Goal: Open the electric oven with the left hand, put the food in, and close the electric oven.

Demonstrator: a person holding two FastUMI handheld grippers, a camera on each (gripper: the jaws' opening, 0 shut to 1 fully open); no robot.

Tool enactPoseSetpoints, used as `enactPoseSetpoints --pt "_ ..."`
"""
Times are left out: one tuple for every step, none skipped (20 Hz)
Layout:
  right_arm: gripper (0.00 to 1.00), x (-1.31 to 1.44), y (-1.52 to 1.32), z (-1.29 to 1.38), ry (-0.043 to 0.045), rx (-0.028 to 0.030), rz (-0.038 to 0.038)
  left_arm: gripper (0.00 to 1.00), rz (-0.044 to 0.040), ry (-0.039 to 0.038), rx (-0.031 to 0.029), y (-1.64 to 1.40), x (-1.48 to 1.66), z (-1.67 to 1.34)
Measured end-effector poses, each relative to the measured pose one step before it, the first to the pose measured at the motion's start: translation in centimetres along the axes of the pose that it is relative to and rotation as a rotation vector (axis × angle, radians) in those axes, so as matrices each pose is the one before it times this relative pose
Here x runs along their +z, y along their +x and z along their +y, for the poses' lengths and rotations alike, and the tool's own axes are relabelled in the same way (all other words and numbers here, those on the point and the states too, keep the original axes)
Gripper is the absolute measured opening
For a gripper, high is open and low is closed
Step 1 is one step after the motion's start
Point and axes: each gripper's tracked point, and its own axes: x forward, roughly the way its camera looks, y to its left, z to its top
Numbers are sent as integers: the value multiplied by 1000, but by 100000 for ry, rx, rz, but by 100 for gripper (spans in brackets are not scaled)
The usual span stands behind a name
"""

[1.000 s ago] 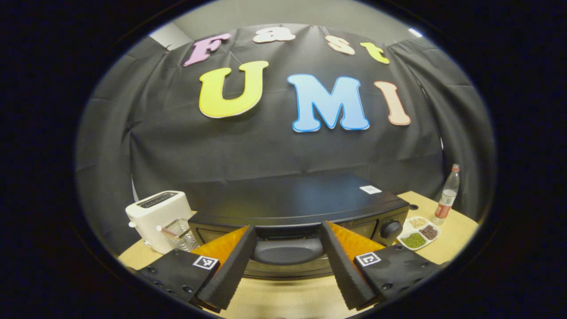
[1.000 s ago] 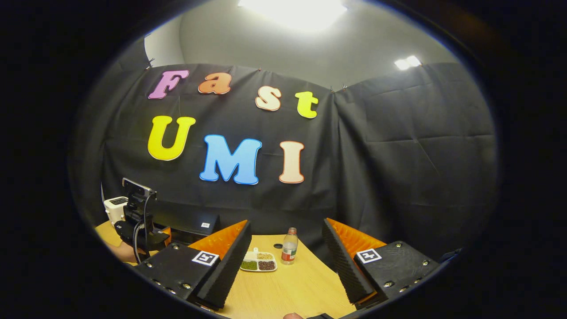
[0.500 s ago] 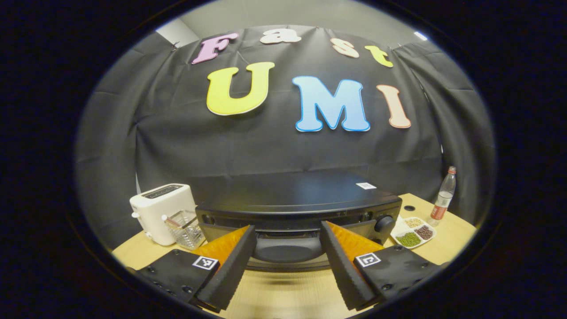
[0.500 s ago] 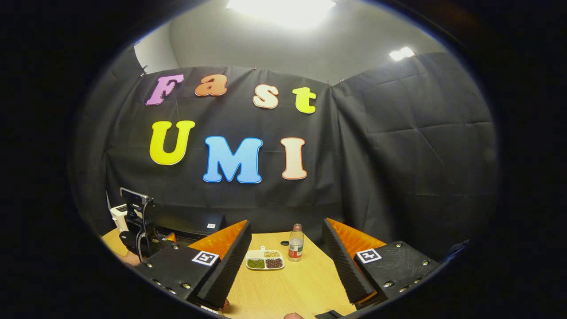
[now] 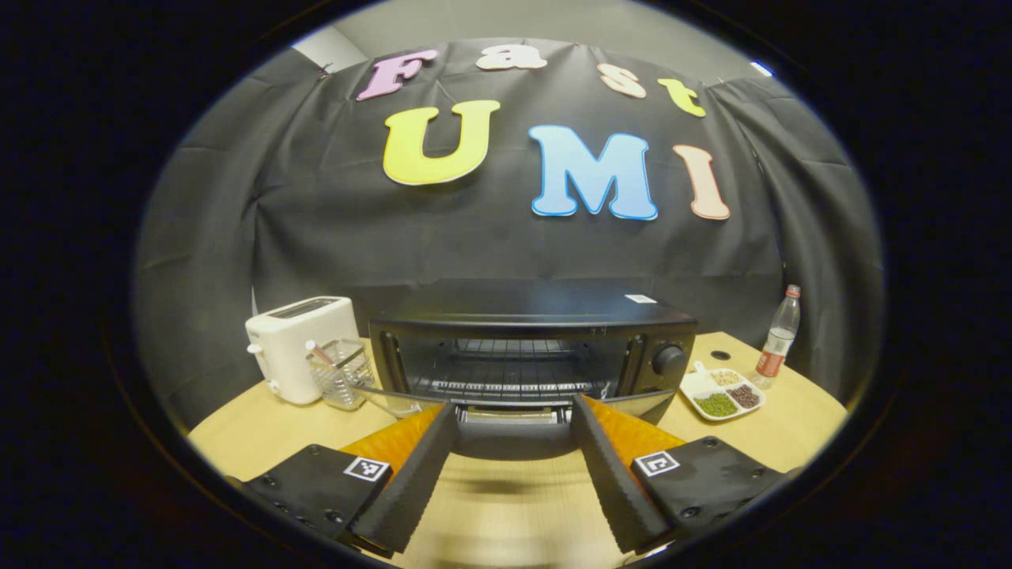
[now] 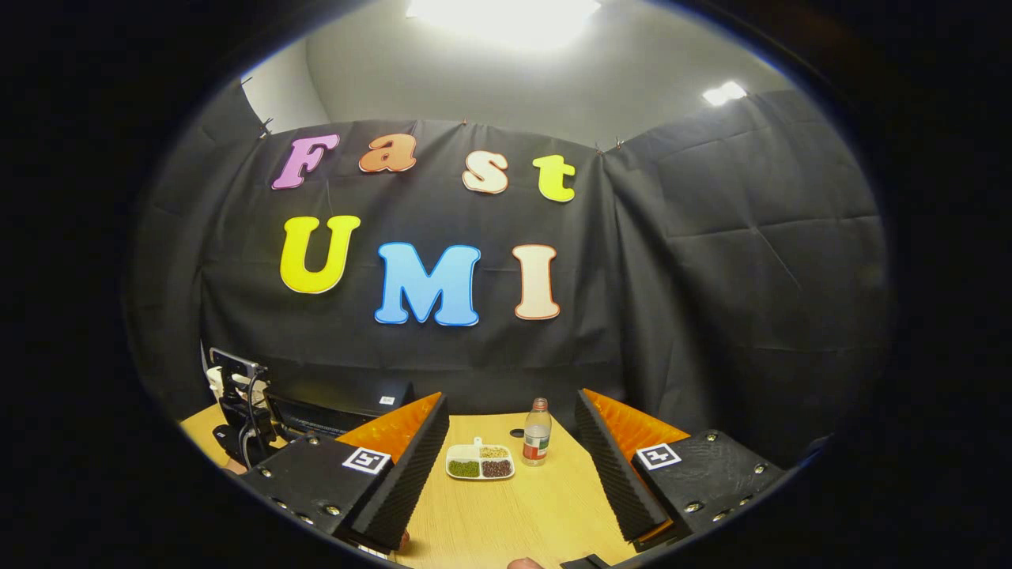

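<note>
white toaster (image 5: pixel 300 348), clear wire basket (image 5: pixel 340 373) left of black electric oven (image 5: pixel 530 348) | glass door (image 5: pixel 506 411) down (rack visible) | left gripper (image 5: pixel 514 474), right gripper (image 6: pixel 514 474) spread wide, empty

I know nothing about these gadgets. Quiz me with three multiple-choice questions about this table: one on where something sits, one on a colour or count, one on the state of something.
1. Where is the white toaster relative to the oven, in the left gripper view?
A. To its left
B. On top of it
C. To its right

2. How many compartments of the divided dish hold food?
A. One
B. Three
C. Six

3. What state is the oven door in?
A. Shut
B. Pulled down open
C. Removed and lying on the floor

Answers:
1. A: the toaster stands left of the oven, beside a clear rack.
2. B: green, dark and pale fillings fill three sections.
3. B: the wire shelf inside is exposed, and the door tilts down toward the left gripper.
</note>
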Motion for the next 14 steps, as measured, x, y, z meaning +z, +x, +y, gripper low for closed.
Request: enactPoseSetpoints --pt "97 -20 52 8 -151 567 61 92 789 22 135 -334 -486 -21" --pt "97 -68 -154 -37 -189 455 21 92 823 -5 43 -263 -446 25" --pt "97 -37 -68 7 -68 440 120 92 882 -43 77 -367 -524 5" --pt "97 -186 -47 -28 7 459 295 92 960 -127 72 -221 -460 51" --pt "97 -138 -152 -28 88 492 432 92 888 -17 180 -191 -667 -78" --pt "97 -196 -46 -22 64 413 432 100 1122 88 245 -207 -592 -1" --pt "97 -163 -132 10 32 524 527 100 1140 204 311 -259 -670 10" --pt "97 -191 -139 -39 -120 436 454 92 1288 298 260 -178 -647 -53" --pt "97 -224 -195 -59 -261 450 472 92 1044 103 309 -208 -721 57" --pt "97 -159 -161 -91 -301 323 502 95 1361 216 409 26 -745 -105" --pt "97 -127 -207 -125 -121 343 338 97 1490 936 1380 -7 -608 137" --pt "97 -107 -145 -166 -32 104 123 97 876 919 1035 6 -640 148" --pt "97 -85 -192 -170 -125 167 137 97 844 318 346 -146 -554 13" --pt "97 -210 -268 -120 -449 518 388 97 914 160 276 -35 -633 -83"
